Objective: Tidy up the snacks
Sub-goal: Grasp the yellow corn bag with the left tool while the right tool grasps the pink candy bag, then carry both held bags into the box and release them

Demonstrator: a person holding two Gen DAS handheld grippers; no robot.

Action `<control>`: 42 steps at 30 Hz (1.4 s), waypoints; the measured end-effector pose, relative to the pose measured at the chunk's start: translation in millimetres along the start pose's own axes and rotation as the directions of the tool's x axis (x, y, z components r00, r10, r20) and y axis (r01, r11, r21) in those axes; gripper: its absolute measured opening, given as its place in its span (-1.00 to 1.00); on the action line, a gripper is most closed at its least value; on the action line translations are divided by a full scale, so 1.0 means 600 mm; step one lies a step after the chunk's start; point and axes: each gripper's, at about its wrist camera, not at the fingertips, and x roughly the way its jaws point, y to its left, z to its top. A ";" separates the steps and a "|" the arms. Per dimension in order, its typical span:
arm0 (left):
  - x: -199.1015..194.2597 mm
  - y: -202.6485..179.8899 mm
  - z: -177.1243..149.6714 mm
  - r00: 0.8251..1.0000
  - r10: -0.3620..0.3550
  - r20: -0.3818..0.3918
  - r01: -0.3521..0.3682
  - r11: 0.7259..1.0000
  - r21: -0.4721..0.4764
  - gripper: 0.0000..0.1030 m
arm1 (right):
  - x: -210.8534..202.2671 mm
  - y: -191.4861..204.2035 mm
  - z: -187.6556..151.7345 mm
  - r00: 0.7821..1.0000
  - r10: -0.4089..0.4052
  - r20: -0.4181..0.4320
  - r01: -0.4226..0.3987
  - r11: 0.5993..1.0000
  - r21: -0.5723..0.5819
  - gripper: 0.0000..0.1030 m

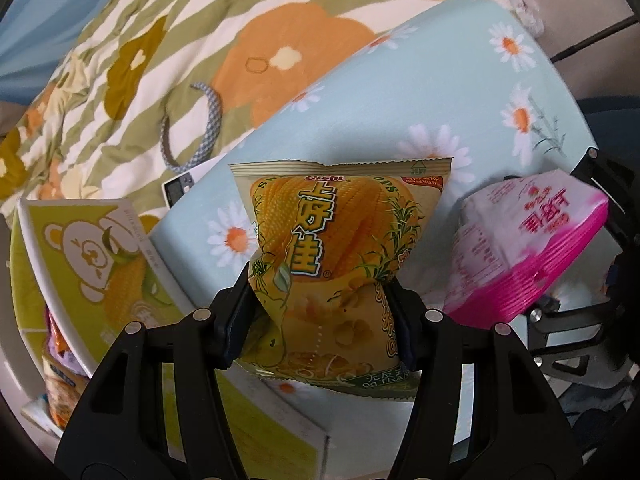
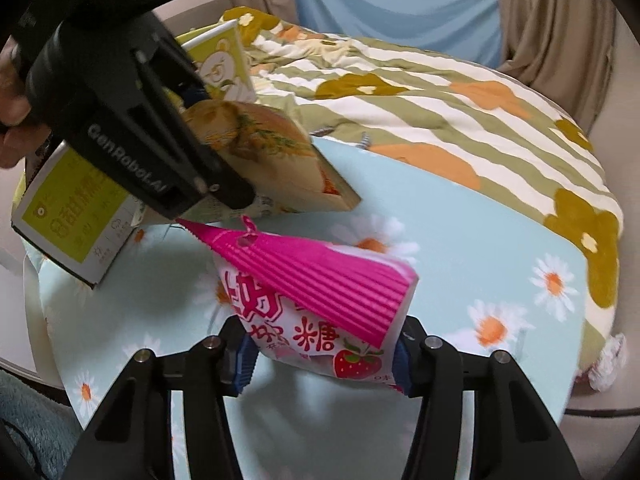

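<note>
My left gripper (image 1: 320, 312) is shut on a yellow corn snack bag (image 1: 340, 232) and holds it above the light-blue daisy-print table (image 1: 460, 80). My right gripper (image 2: 324, 356) is shut on a pink strawberry snack bag (image 2: 320, 292) and holds it over the same table (image 2: 460, 240). In the right wrist view the left gripper (image 2: 132, 120) with the yellow bag (image 2: 272, 160) is up at the left, close to the pink bag. The pink bag (image 1: 532, 248) shows at the right in the left wrist view. A green bear-print box (image 1: 100, 256) stands at the left, with several snacks inside.
A flowered striped quilt (image 1: 200, 40) lies on the bed behind the table. A grey braided cord (image 1: 208, 120) and a small white device (image 1: 180, 188) lie at the table's far edge. The box (image 2: 76, 216) sits at the table's left edge. Curtains (image 2: 560, 20) hang behind.
</note>
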 end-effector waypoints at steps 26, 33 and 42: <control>-0.300 0.122 -0.239 0.886 0.089 0.455 0.152 0.871 -0.467 0.08 | -0.259 0.026 0.129 0.979 0.001 0.202 0.007 0.999 -0.036 -0.06; -0.313 0.234 -0.372 0.872 0.193 0.450 0.115 0.812 -0.572 0.08 | -0.256 0.137 0.206 0.965 0.059 0.256 -0.048 0.998 -0.050 -0.06; -0.258 0.327 -0.473 0.877 0.235 0.419 0.079 0.789 -0.609 0.09 | -0.204 0.261 0.287 0.956 0.111 0.270 -0.121 0.992 0.020 -0.06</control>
